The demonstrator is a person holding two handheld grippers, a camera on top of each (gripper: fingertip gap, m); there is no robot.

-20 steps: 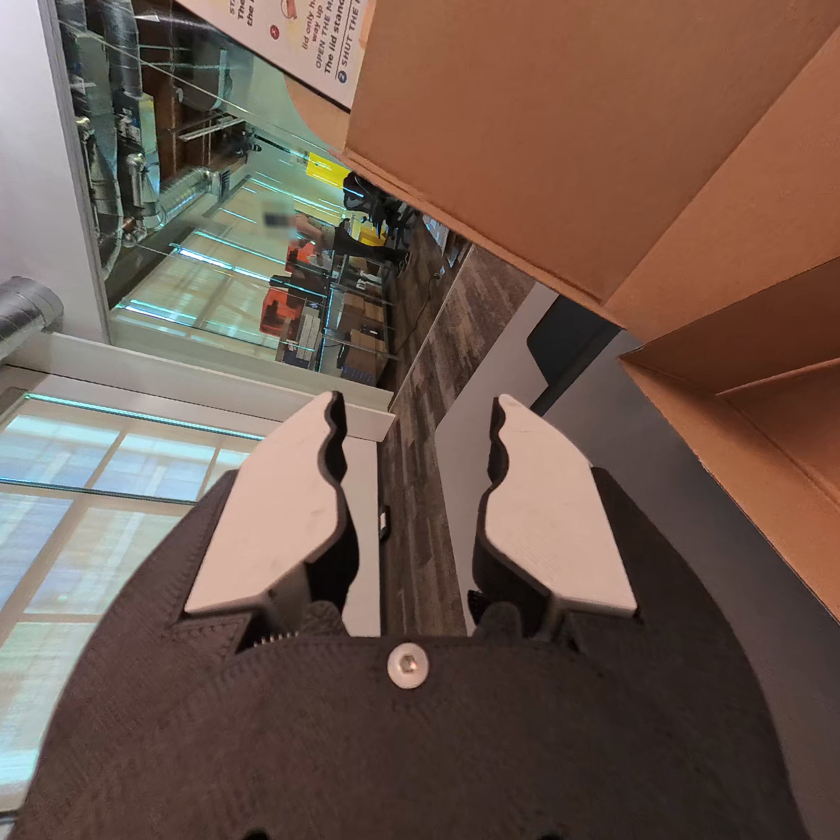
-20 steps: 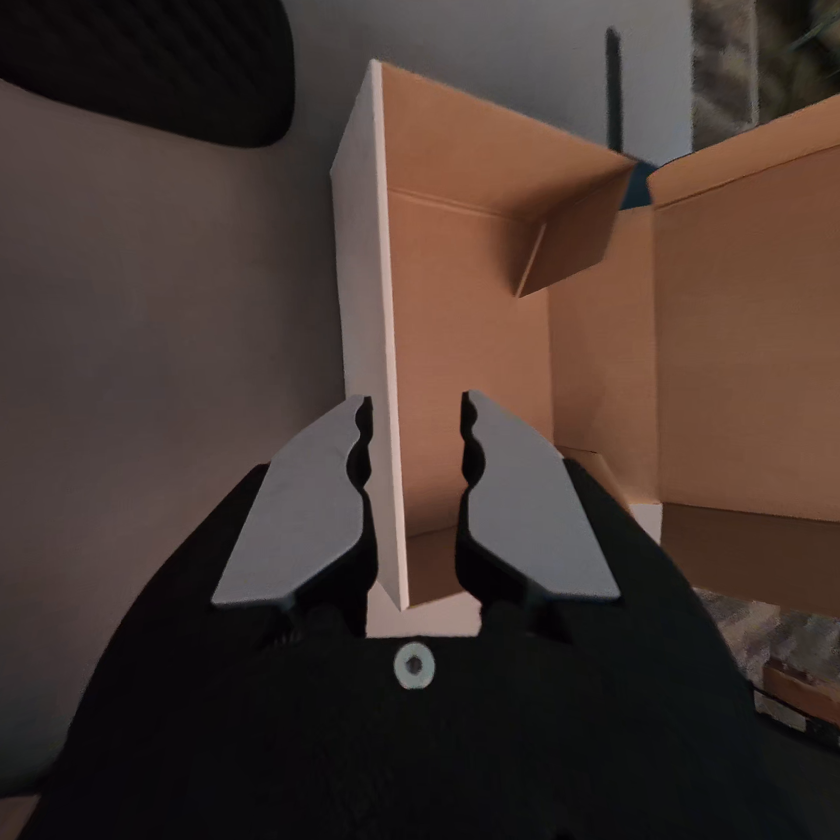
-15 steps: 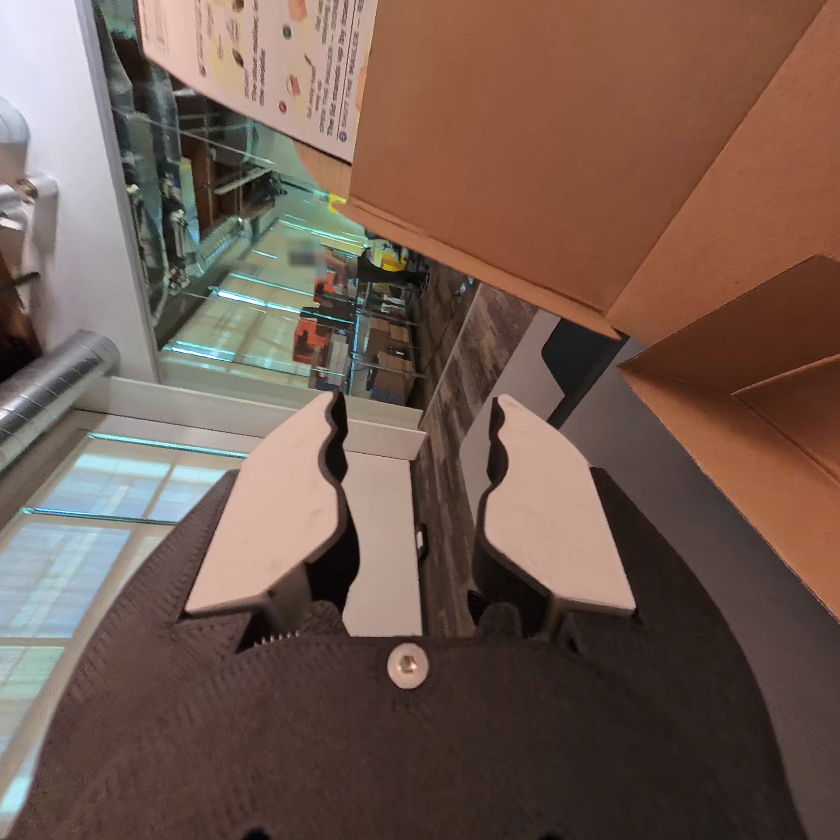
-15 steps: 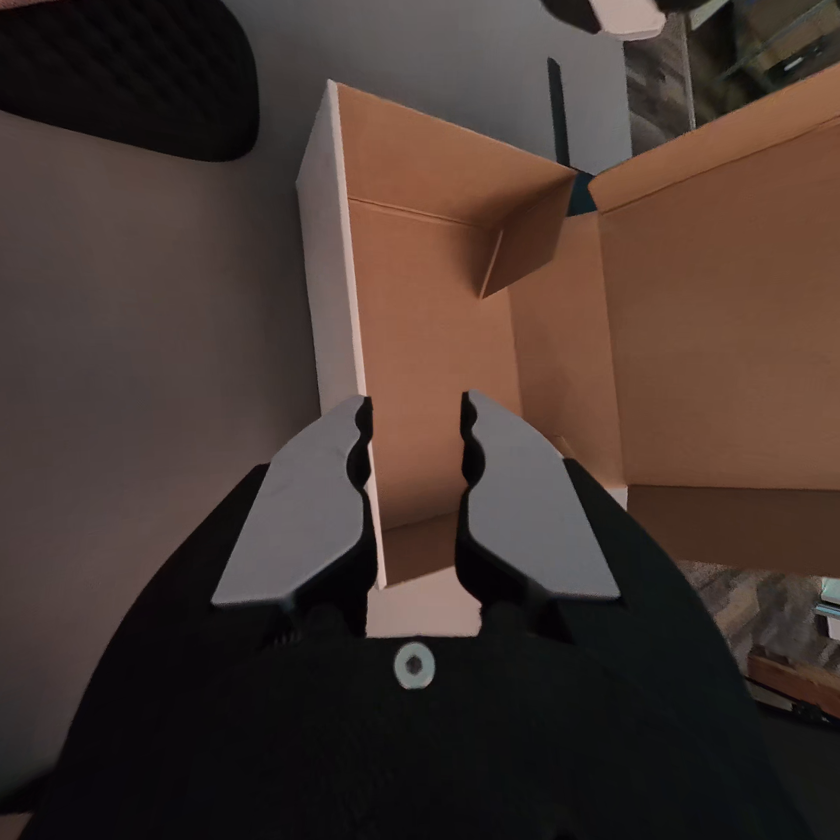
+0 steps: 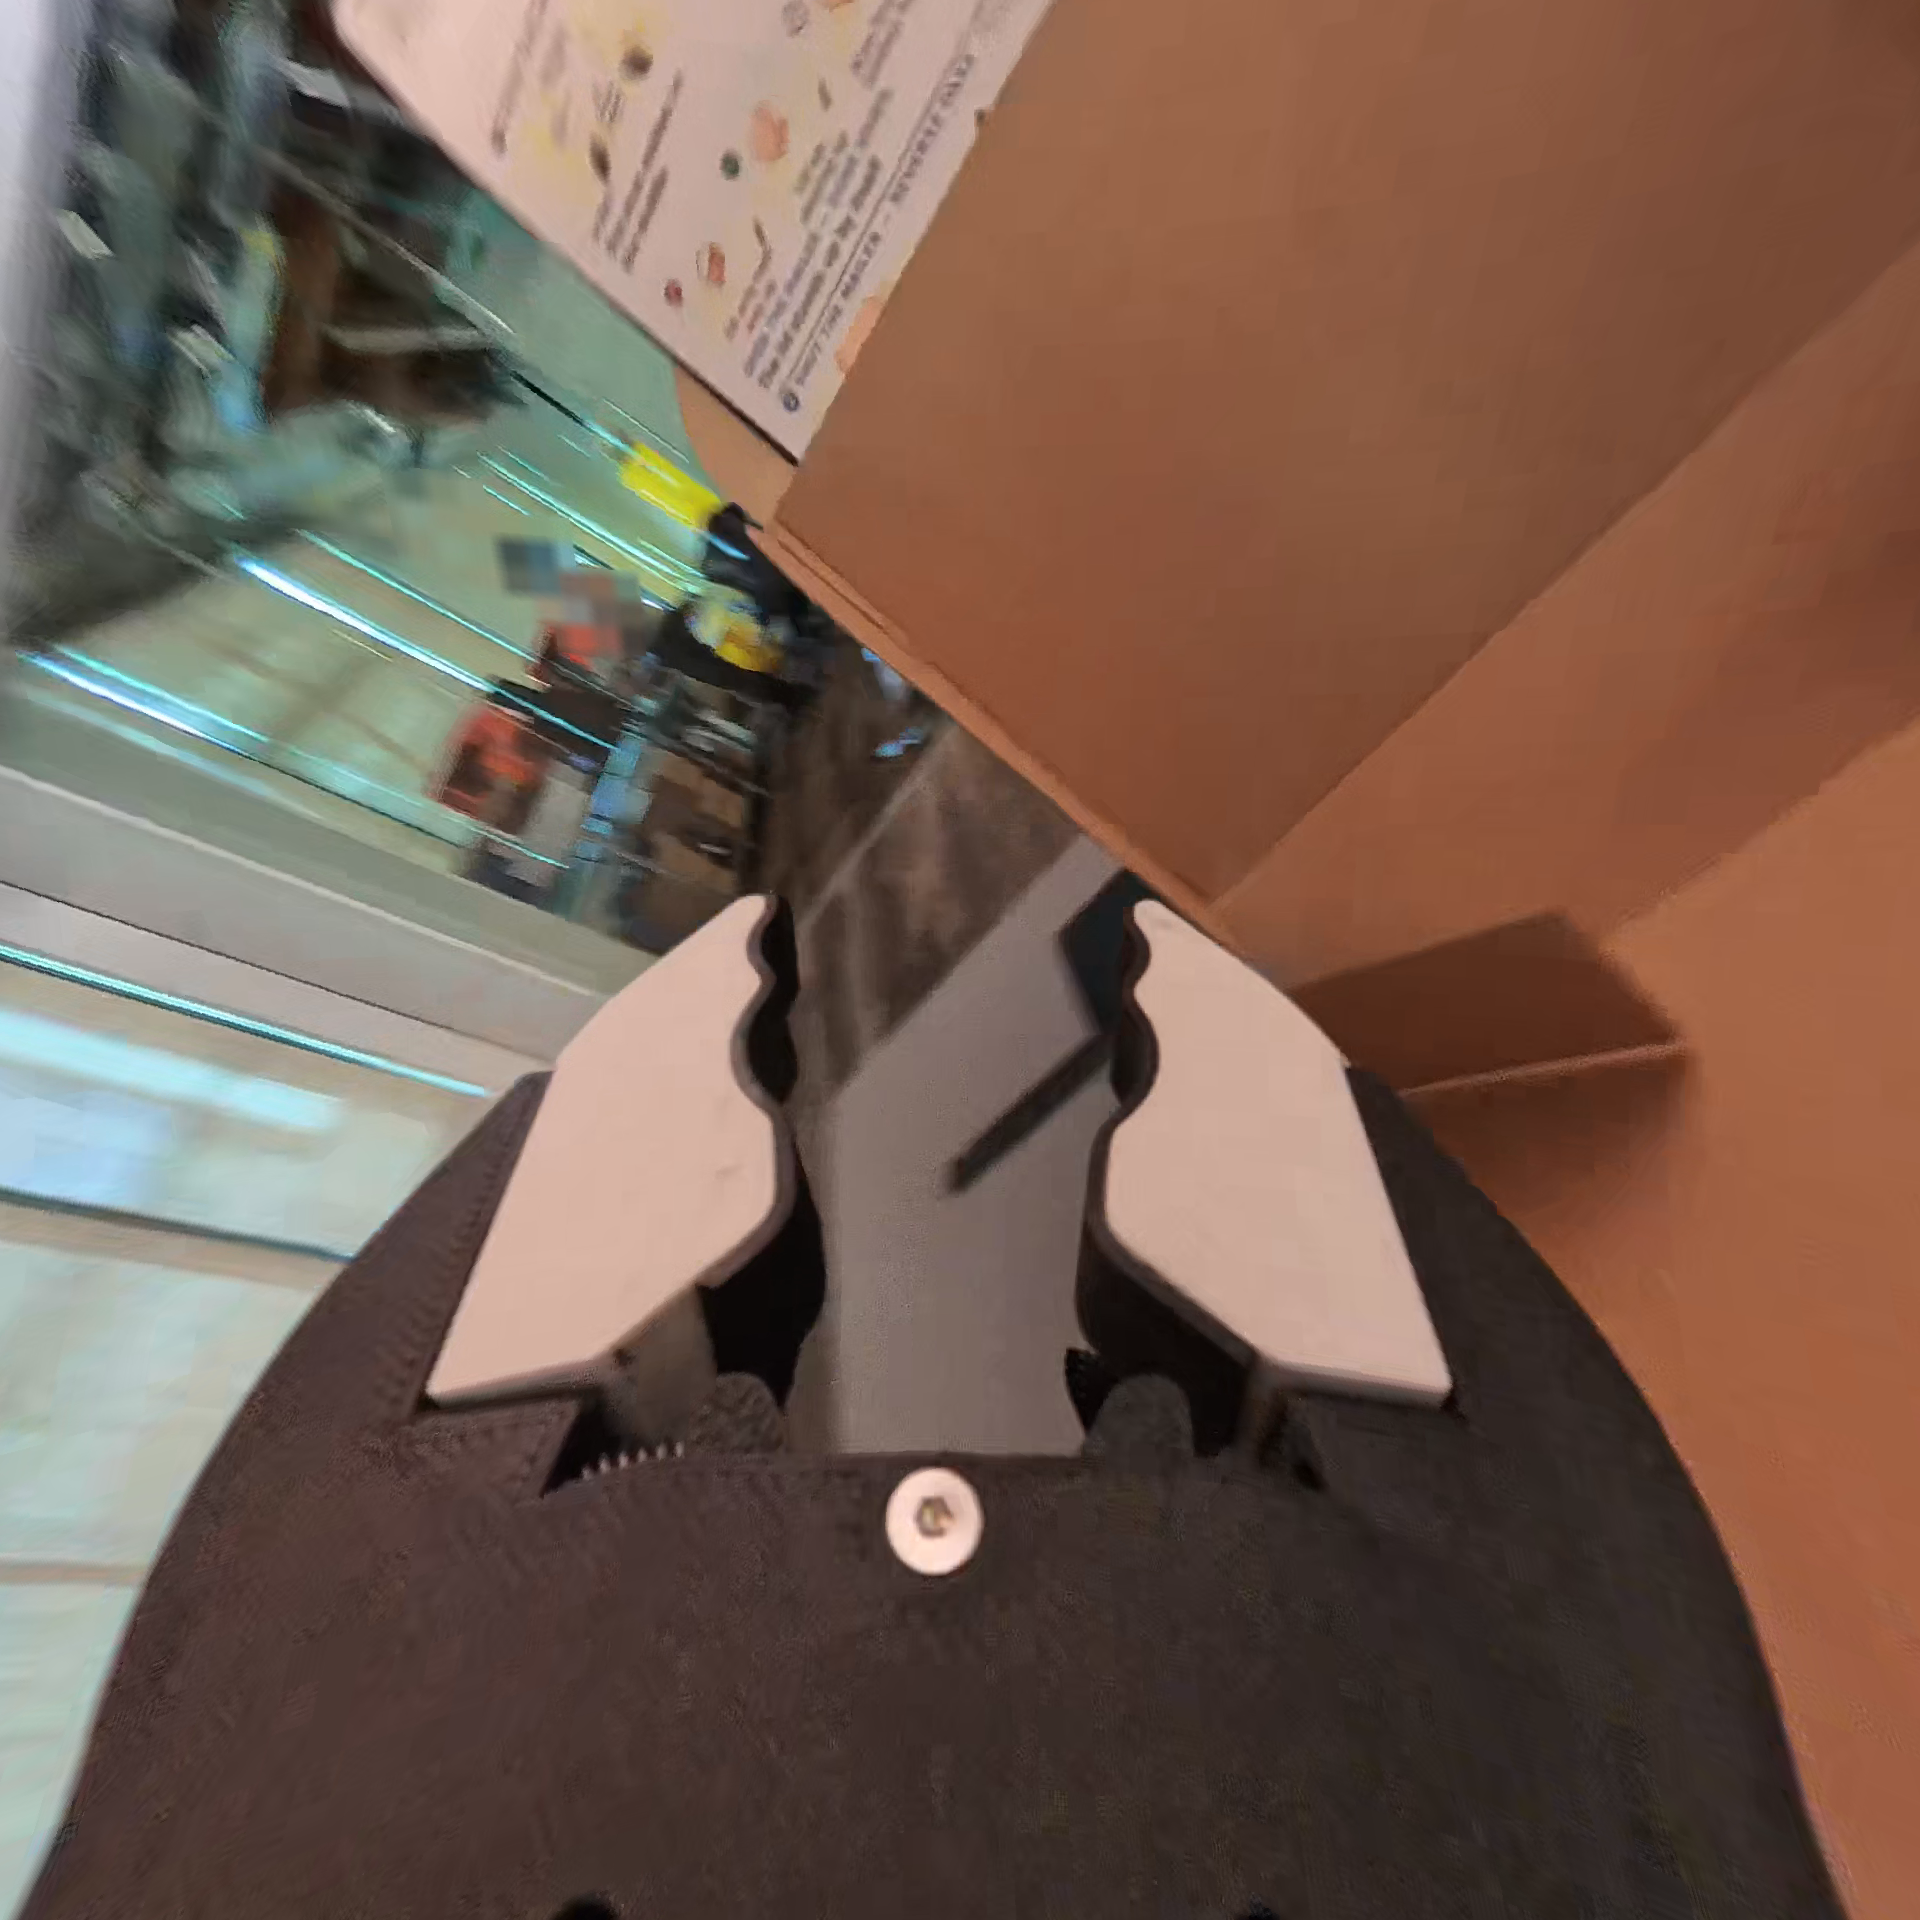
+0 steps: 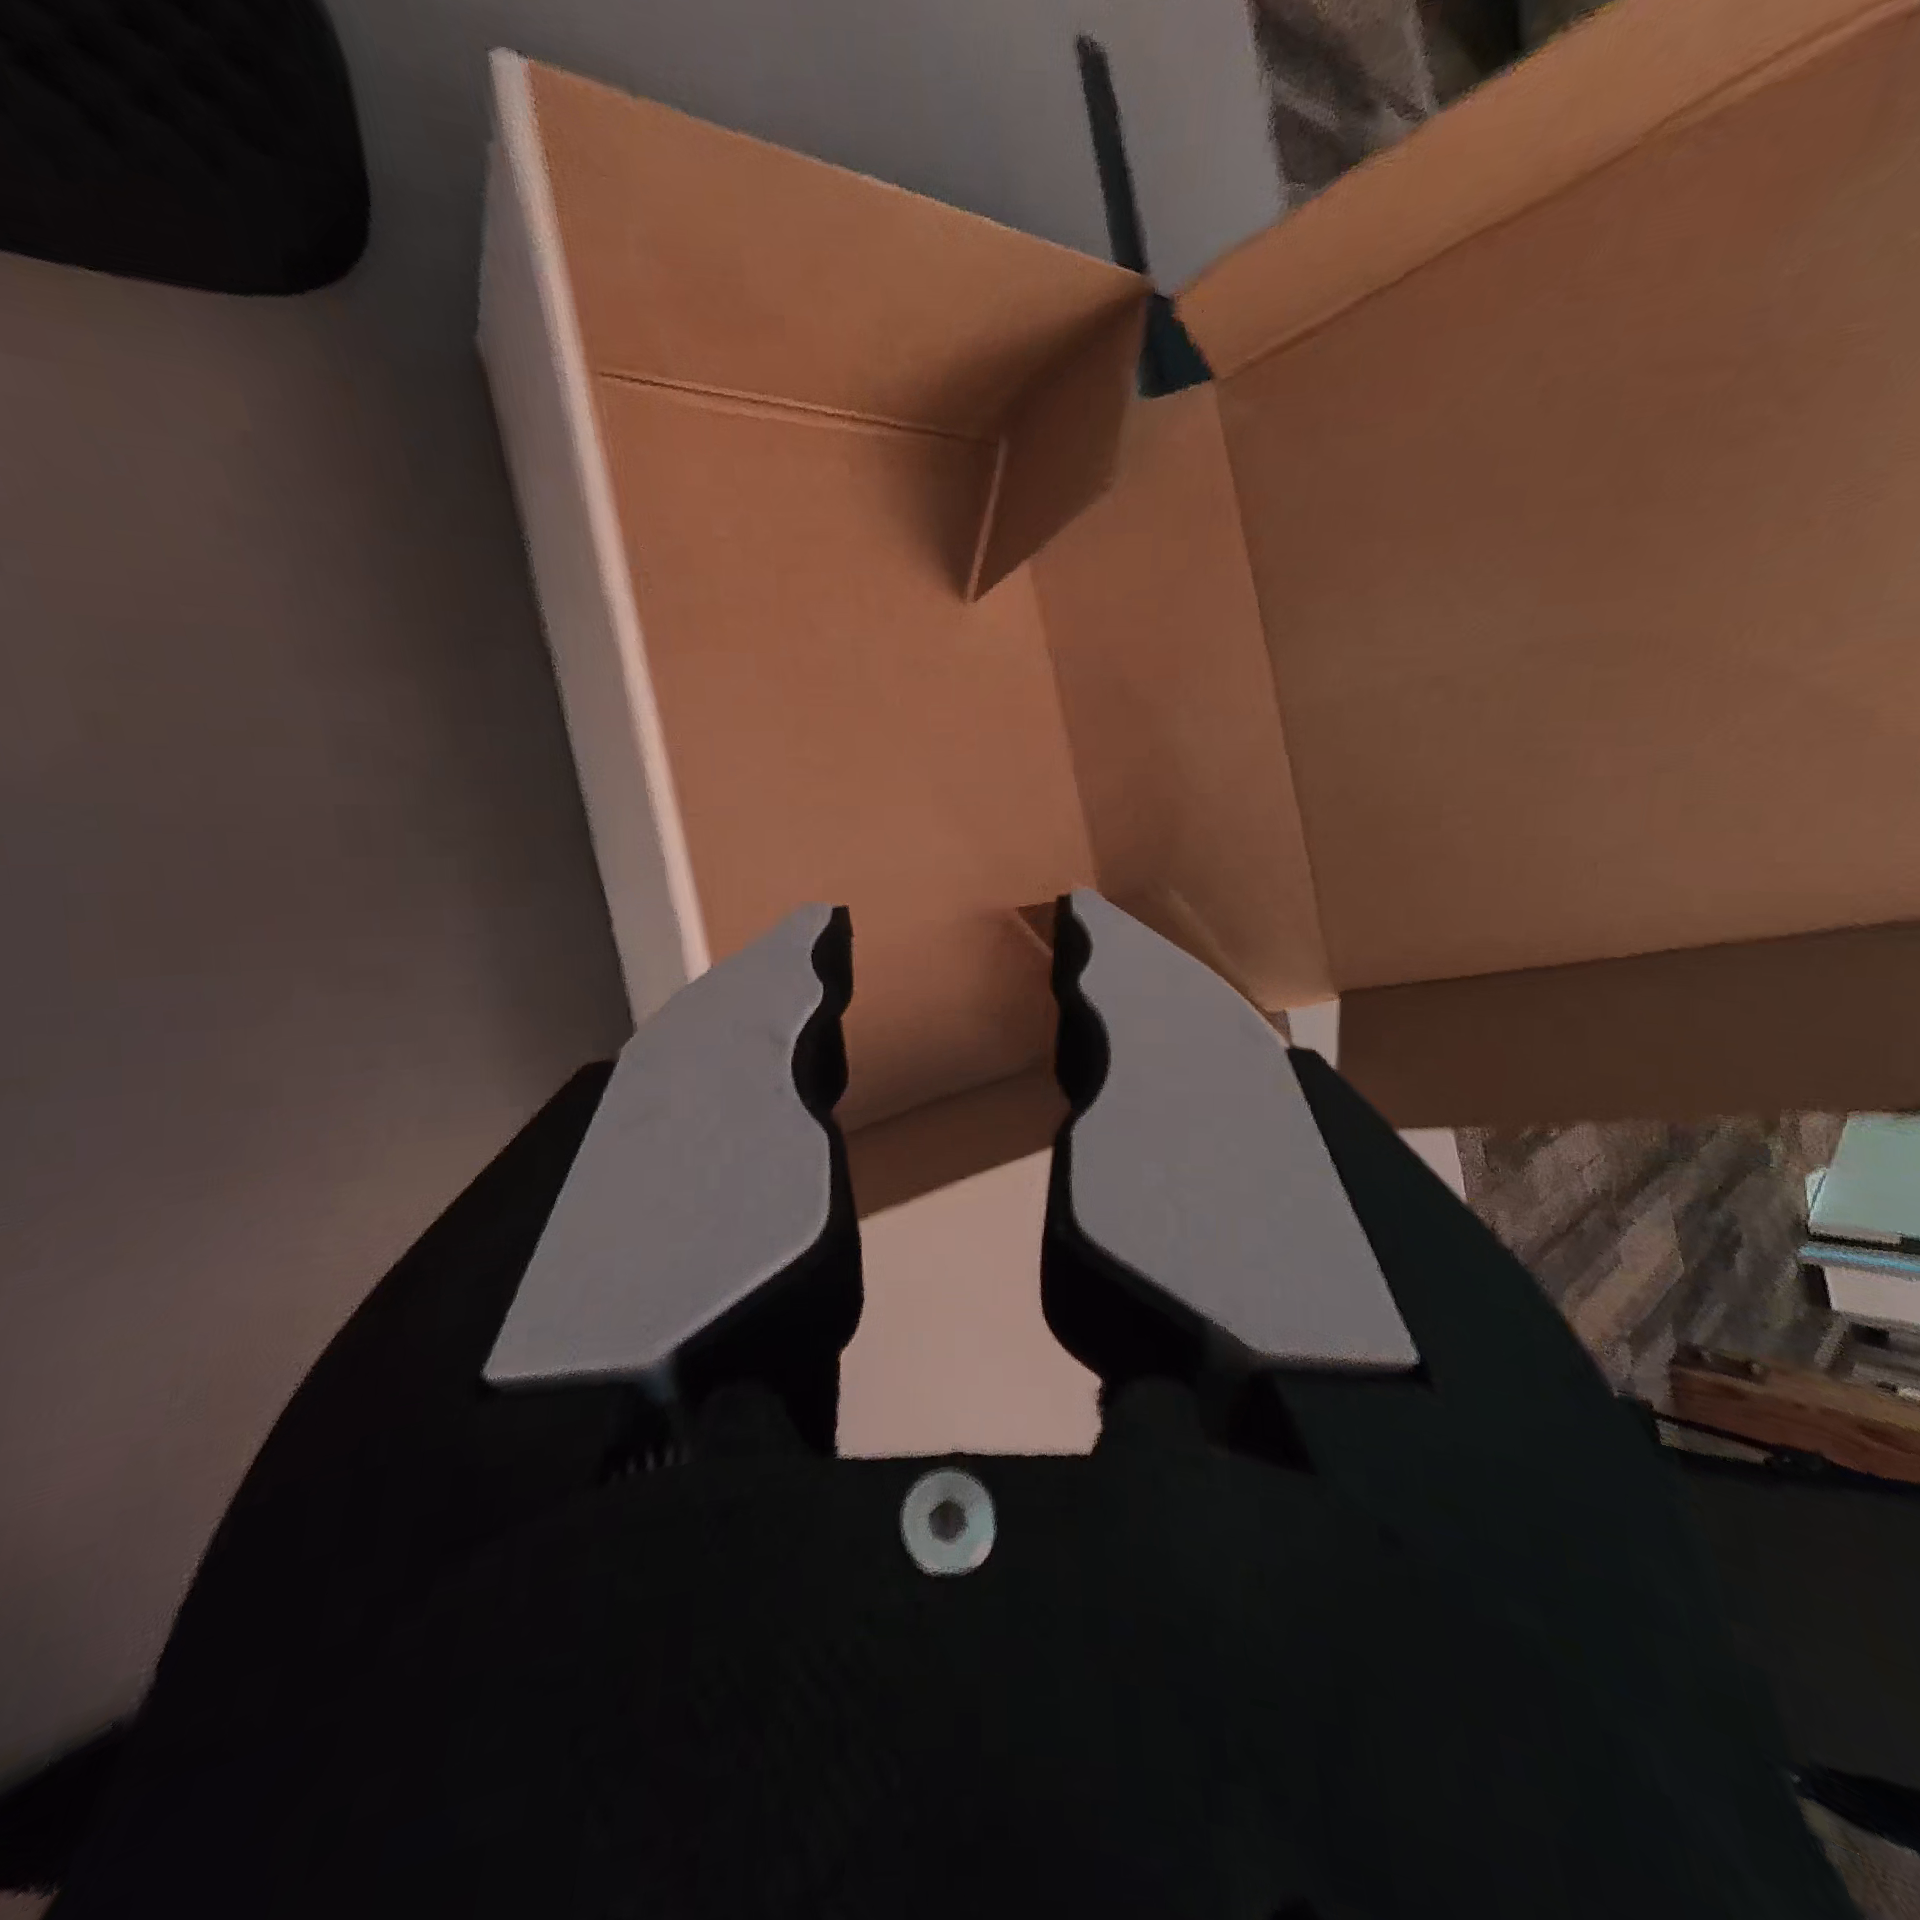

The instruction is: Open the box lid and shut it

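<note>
The cardboard box (image 6: 831, 675) stands open, brown inside and white outside, with its lid (image 6: 1558, 520) raised at the right. My right gripper (image 6: 948, 914) is open and empty, its fingertips over the box's near end, right of the white front wall (image 6: 582, 520). A small side flap (image 6: 1039, 468) leans into the far end. In the left wrist view the lid (image 5: 1299, 468) fills the upper right and bears a white printed sheet (image 5: 727, 156). My left gripper (image 5: 956, 925) is open and empty, its right fingertip (image 5: 1164, 935) close to the lid's lower corner.
The box stands on a grey table (image 6: 260, 727). A black rounded object (image 6: 156, 135) lies at the far left and a thin black strip (image 6: 1107, 135) behind the box. Shelves with books (image 6: 1860, 1247) are at the right. A glass wall (image 5: 312, 623) lies beyond my left gripper.
My right gripper has shifted so the front wall, earlier between its fingers, is now left of them. My left gripper has moved closer to the lid's corner; its view is blurred.
</note>
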